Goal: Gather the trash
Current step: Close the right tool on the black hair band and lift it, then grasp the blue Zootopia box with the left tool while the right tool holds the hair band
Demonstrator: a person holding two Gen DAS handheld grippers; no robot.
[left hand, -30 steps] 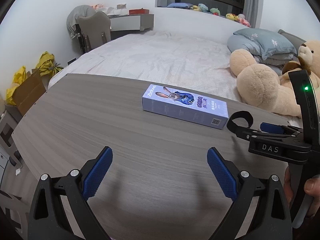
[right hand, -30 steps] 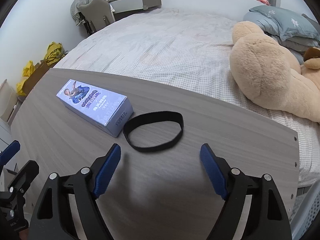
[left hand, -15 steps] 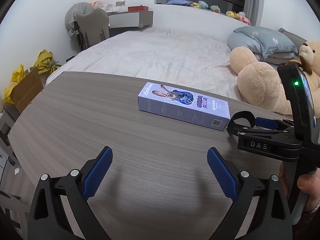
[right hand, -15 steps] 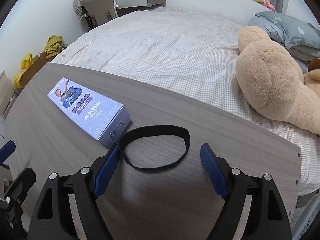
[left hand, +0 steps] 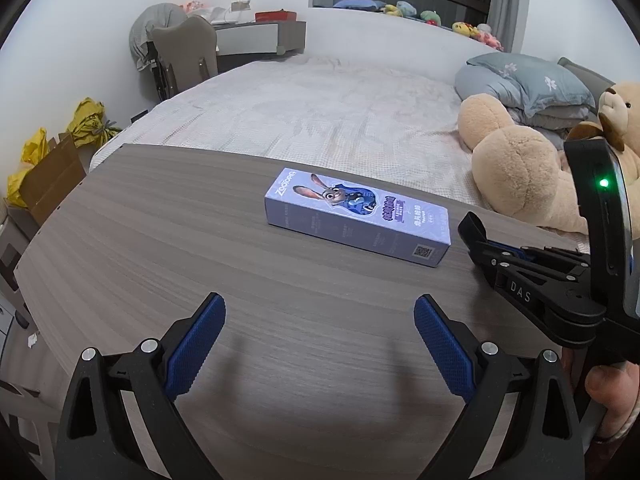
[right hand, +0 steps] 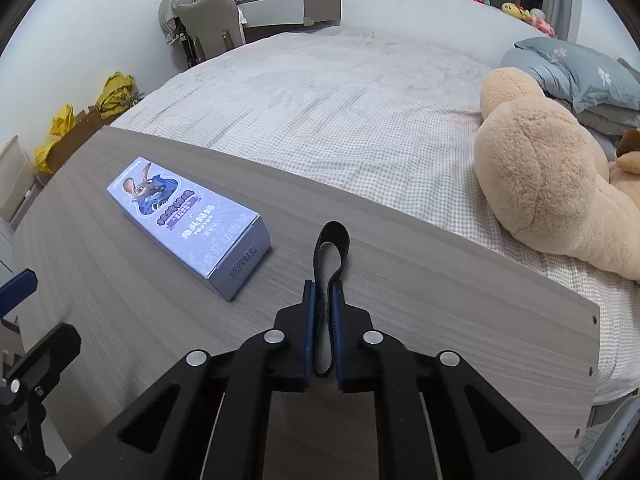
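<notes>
The R gripper (right hand: 323, 300) is being seen fully closed, w/ its blue pads pinching a black elastic band (right hand: 334, 242). Its jaws have just been closing, and the band is caught between them. The band is being squeezed flat into a narrow loop: one end is sticking out past the fingertips and resting on the grey wood-grain table (right hand: 440, 280), the other end is hanging down behind the pads. Whether the band is being lifted off the table or only pressed cannot be told.

Just left of the band, a purple carton (right hand: 188, 224) w/ a cartoon rabbit printed on top is lying flat on the table, apart from the band and not being touched by either gripper. In the L wrist view the same carton (left hand: 356, 216) is being shown ahead of the L gripper (left hand: 320, 340), approx. mid-table.

The L gripper is being held wide open above bare tabletop, w/ nothing between its blue pads (left hand: 196, 346). At the right of that view the R gripper (left hand: 474, 232) is being seen from the side, tips angled down near the carton's end, w/ a person's fingers (left hand: 612, 392) wrapped round its handle.

Beyond the table edge a bed (right hand: 340, 100) is being shown, w/ a big tan plush bear (right hand: 540, 184) lying on it beside grey-blue pillows (right hand: 580, 76).
</notes>
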